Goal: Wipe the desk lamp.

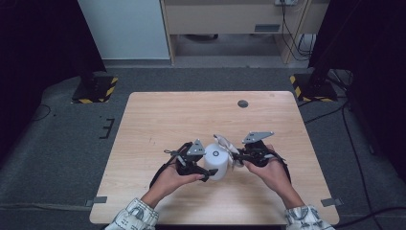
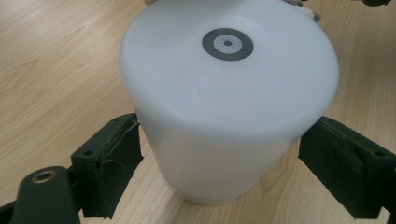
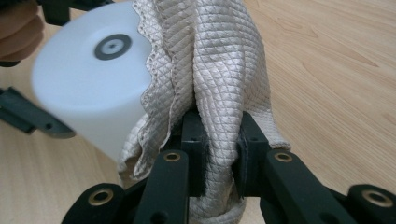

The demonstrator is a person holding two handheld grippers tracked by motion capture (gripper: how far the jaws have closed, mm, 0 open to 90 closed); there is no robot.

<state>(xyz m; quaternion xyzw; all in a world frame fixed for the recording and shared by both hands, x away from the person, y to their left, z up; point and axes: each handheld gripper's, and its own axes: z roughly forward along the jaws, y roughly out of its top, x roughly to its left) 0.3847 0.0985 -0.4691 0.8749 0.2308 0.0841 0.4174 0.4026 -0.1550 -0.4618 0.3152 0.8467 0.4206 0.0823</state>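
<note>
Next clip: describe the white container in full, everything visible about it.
The white container is a smooth, matte, translucent-looking plastic tub that appears to stand upside down on the wooden table, its wider flat face up and tapering toward the table. A small grey ring mark sits on that top face. The left gripper clasps its lower sides between black padded fingers. A beige quilted cloth, pinched in the right gripper, lies against its side.

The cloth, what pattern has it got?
Beige cloth, quilted in tiny diamonds; clearest in the right gripper view.
</note>
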